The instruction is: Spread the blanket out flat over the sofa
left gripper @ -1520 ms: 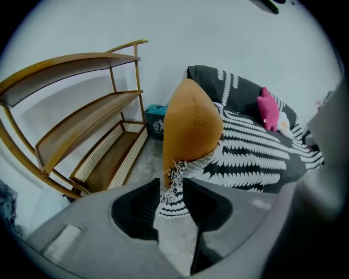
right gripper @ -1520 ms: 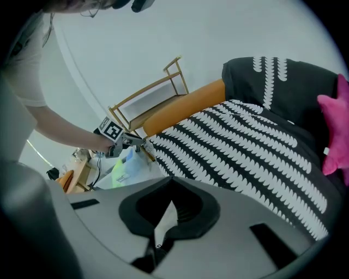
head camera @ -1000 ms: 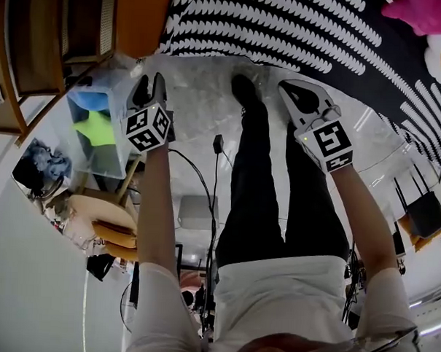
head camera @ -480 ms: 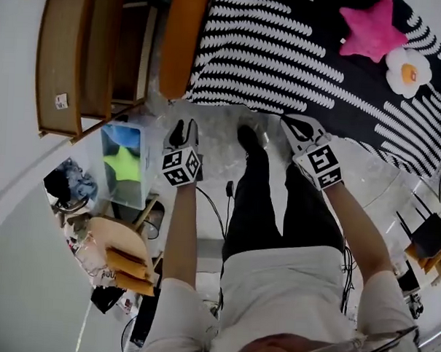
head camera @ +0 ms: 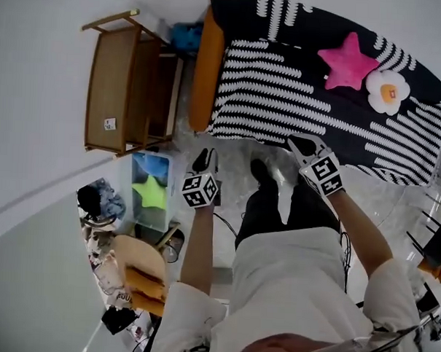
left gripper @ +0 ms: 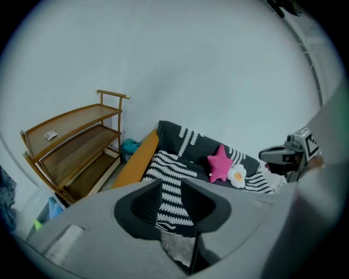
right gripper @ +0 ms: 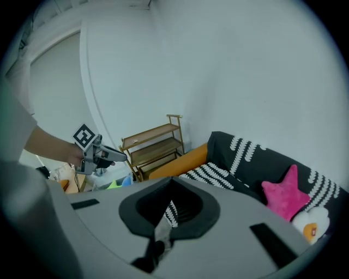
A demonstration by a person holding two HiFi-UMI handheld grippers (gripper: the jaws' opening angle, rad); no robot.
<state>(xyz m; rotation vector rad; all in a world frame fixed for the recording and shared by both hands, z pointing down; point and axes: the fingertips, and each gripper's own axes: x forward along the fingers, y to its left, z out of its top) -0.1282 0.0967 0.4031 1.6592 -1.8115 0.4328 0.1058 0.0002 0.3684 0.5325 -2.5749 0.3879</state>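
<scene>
A black blanket with white leaf stripes (head camera: 297, 102) lies spread over the sofa (head camera: 207, 69), covering seat and backrest. On it rest a pink star cushion (head camera: 347, 62) and a white flower cushion (head camera: 387, 91). My left gripper (head camera: 205, 158) hangs in the air in front of the sofa's near edge. Its jaws have just been closing, but a gap remains with nothing between them (left gripper: 170, 188). My right gripper (head camera: 301, 144) is raised beside it, close to the blanket's front hem. Its jaws (right gripper: 170, 204) stand almost together, leaving a thin slit, and hold nothing.
A wooden shelf unit (head camera: 126, 87) stands left of the sofa's orange arm. On the floor at my left are a clear box (head camera: 150, 194) with blue and green things and a round wooden stool (head camera: 140, 266). Cables trail by my legs.
Both grippers have risen from near the floor at the blanket's hem to well above it. The view has pulled back, so the whole sofa and both cushions now show.
</scene>
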